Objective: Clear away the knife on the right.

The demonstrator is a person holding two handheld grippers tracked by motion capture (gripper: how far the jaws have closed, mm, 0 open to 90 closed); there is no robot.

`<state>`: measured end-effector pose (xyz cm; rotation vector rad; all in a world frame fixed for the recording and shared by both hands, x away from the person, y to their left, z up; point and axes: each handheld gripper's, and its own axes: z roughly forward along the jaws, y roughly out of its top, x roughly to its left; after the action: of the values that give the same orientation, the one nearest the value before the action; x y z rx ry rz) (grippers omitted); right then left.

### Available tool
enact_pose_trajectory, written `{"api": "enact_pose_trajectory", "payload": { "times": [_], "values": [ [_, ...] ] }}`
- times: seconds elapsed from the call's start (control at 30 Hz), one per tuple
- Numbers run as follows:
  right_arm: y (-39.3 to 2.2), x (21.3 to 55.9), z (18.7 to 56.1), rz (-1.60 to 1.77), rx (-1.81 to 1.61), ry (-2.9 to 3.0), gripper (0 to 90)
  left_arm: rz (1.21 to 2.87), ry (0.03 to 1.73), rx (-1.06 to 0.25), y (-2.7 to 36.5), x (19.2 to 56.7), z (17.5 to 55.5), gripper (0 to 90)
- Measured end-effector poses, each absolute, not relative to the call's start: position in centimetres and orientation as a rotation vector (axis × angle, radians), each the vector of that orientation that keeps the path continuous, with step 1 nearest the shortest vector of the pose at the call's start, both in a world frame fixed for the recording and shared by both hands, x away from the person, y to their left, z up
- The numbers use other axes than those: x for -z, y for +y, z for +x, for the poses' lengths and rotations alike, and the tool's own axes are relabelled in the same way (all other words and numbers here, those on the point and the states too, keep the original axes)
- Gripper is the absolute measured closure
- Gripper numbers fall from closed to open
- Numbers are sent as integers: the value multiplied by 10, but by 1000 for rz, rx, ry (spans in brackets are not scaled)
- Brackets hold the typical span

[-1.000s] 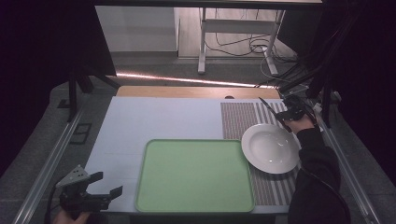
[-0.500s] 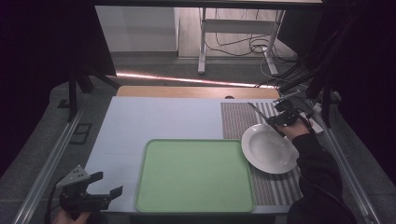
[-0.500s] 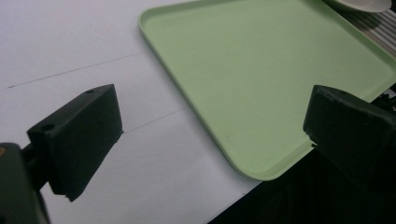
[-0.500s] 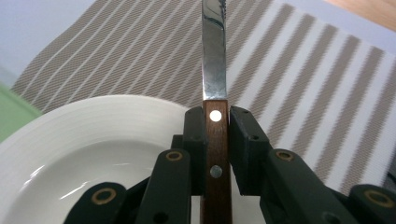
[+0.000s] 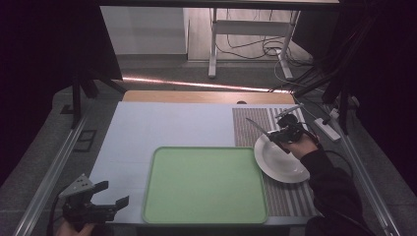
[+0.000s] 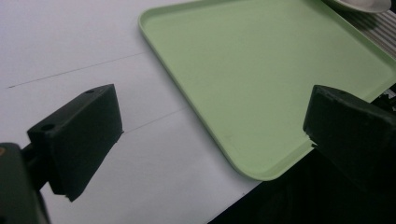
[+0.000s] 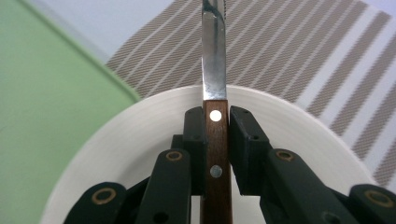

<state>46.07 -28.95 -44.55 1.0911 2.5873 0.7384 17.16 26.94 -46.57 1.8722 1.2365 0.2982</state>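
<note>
Knife (image 7: 215, 88) is clamped by its wooden handle in the right gripper (image 7: 215, 122), above the white plate (image 7: 299, 135) at the right. Left gripper (image 5: 109, 194), held at the near left, is spread wide with nothing between its pads.

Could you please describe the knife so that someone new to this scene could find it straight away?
Start at the green tray, then go right to the white plate on the striped mat. Above the plate's far rim, the right gripper clamps the knife. It is the only utensil: wooden riveted handle, steel blade pointing out over the mat.

knife (image 7: 215, 93) tip cut off (top edge)
</note>
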Motion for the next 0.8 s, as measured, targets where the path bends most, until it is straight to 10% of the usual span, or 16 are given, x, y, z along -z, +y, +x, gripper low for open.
{"api": "enact_pose_trajectory", "payload": {
  "times": [0.8],
  "values": [
    [-253,447,383,854,-786,2719,778,1874,1236,-301,269,466,172,43]
  ]
}}
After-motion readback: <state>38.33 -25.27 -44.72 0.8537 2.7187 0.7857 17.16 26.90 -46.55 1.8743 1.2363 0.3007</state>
